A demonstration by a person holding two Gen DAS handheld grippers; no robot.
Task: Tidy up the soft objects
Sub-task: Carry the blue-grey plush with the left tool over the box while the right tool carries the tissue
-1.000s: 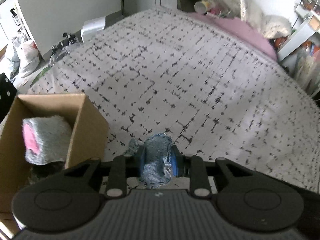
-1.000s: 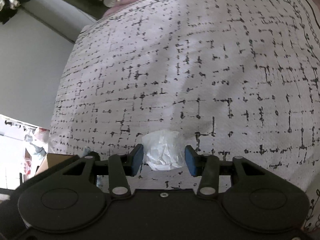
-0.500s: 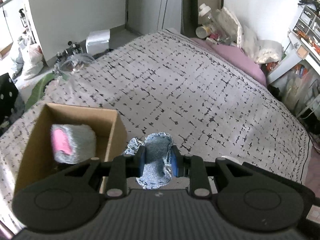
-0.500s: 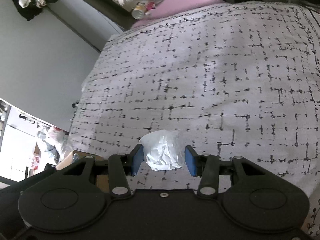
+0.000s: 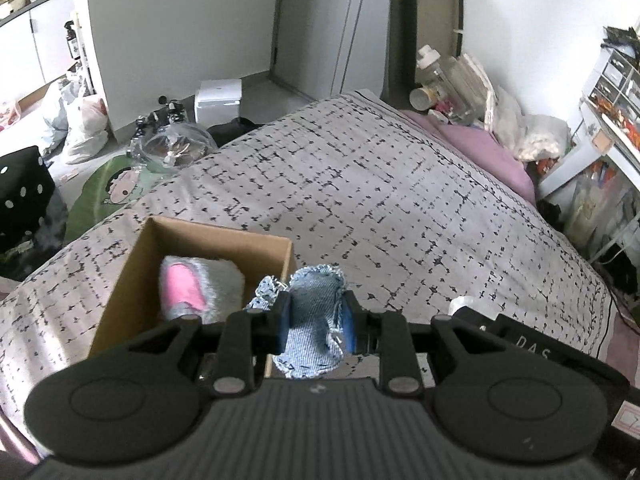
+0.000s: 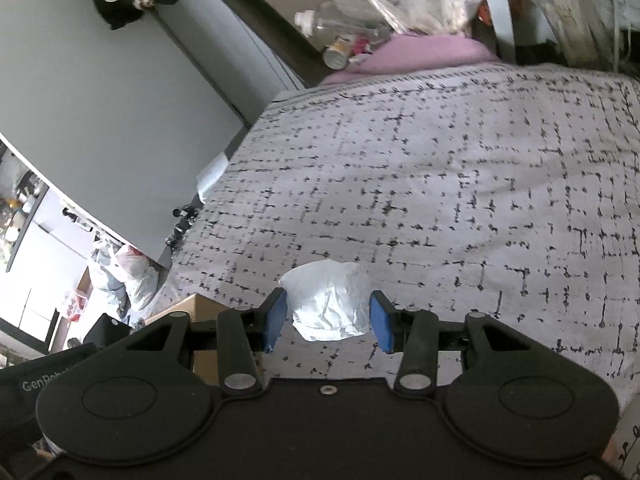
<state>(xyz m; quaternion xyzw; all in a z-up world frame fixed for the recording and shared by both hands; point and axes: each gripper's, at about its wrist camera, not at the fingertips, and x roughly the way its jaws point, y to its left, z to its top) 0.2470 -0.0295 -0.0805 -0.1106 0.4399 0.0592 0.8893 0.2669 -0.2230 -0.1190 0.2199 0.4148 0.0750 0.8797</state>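
My left gripper [image 5: 316, 322] is shut on a blue denim cloth [image 5: 314, 312] and holds it above the bed, beside the right wall of an open cardboard box [image 5: 216, 236]. A grey and pink fuzzy object [image 5: 200, 292] lies in the box. My right gripper [image 6: 328, 320] holds a crumpled white cloth [image 6: 328, 304] between its blue pads, with small gaps showing at the sides. It is lifted over the patterned bedspread [image 6: 440, 200]. A corner of the box [image 6: 192, 308] shows at the lower left of the right wrist view.
The bed [image 5: 360, 200] has a purple pillow [image 5: 480, 148] and bottles [image 5: 432, 80] at its head. Bags [image 5: 80, 120] and clutter lie on the floor at left. Shelves [image 5: 612, 112] stand at right. The right gripper's body [image 5: 520, 340] is close at lower right.
Both grippers have risen well above the bed with their cloths. The left one now looks down into the box, and more of the room shows.
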